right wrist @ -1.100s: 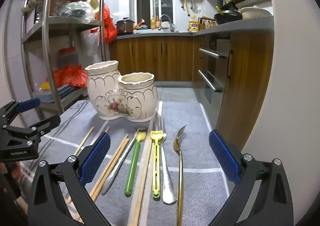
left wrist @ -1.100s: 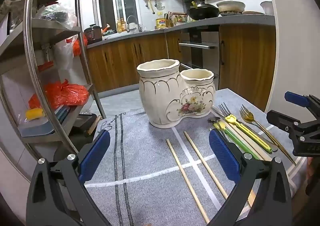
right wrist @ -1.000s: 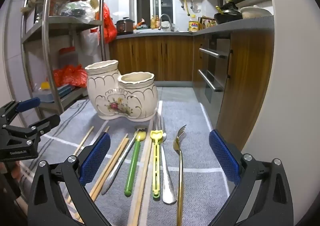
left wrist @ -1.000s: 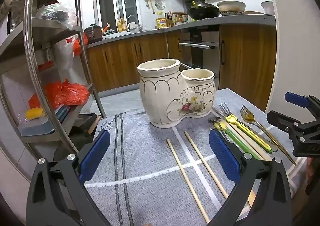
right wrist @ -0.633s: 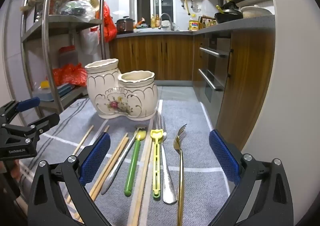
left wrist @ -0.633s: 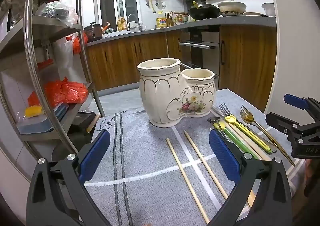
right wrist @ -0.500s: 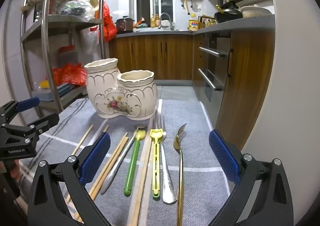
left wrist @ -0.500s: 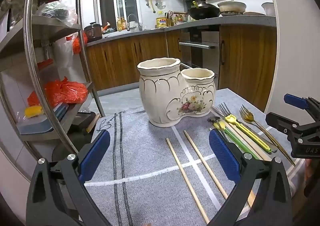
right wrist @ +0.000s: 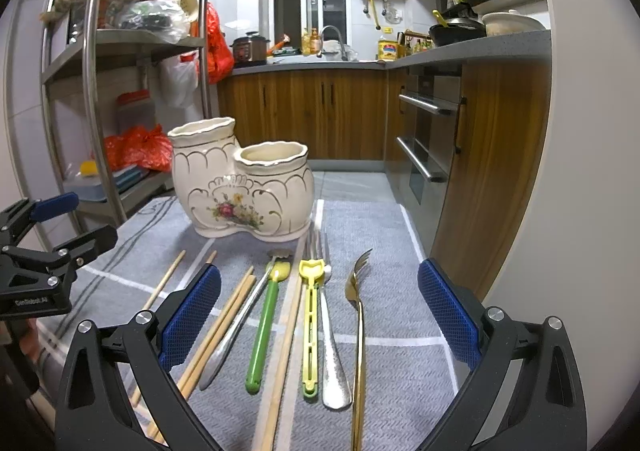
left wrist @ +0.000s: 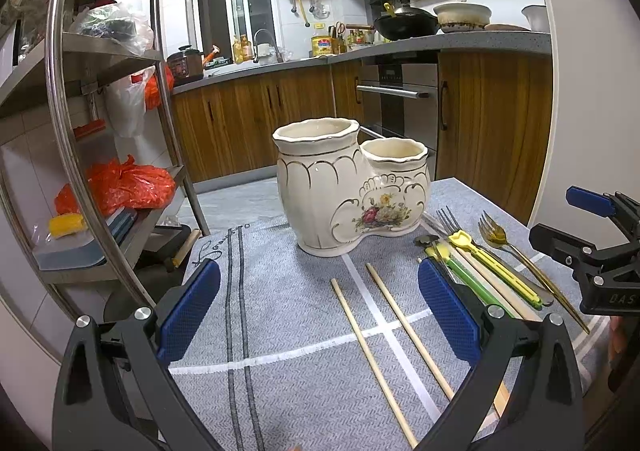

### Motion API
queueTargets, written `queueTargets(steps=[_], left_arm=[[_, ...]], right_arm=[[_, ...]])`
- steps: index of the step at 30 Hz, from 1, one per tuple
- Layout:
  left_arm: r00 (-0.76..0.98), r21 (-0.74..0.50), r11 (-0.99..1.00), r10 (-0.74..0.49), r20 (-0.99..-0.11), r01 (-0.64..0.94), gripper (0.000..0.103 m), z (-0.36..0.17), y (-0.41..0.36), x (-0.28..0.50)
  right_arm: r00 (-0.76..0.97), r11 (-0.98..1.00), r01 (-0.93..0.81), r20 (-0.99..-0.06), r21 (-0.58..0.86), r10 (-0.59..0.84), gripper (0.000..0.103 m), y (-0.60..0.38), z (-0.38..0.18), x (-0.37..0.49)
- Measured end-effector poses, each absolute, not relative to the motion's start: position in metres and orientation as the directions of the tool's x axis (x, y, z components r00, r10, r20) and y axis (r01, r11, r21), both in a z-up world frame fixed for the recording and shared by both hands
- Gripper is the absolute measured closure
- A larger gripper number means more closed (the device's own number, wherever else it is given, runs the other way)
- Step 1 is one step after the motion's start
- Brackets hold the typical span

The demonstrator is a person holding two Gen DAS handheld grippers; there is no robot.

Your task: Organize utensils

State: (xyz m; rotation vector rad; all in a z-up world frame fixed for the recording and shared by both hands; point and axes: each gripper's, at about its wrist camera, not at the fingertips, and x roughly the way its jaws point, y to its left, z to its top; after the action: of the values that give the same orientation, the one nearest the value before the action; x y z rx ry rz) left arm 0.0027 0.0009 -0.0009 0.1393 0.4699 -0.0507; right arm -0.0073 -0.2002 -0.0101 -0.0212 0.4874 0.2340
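Plainly legible only "GenRobot.AI" on left gripper (right wrist: 60, 239), jaws spread; right gripper (right wrist: 319, 311) likewise spread above gold fork (right wrist: 358, 323).

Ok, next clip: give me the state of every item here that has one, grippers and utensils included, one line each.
Left gripper: open, holding nothing.
Right gripper: open, holding nothing.
Ceramic utensil holder: upright on the cloth, no utensils visible in either compartment.
Gold fork: lying flat.
Silver fork: lying flat.
Yellow-handled utensil: lying flat.
Green-handled utensil: lying flat.
Two chopsticks: flat, apart from the others.
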Motion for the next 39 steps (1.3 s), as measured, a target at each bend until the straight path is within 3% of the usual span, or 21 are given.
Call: queueTargets(steps=[39], left_arm=[[0.887, 0.092, 0.992, -0.039, -0.461, 0.091, 0.005, 0.0002, 0.0047, 0.0016]], right_arm=[[0.854, 0.973, -0.228, -0.472, 0.037, 0.218, 0.005, -0.2025, -0.0140, -0.0043]])
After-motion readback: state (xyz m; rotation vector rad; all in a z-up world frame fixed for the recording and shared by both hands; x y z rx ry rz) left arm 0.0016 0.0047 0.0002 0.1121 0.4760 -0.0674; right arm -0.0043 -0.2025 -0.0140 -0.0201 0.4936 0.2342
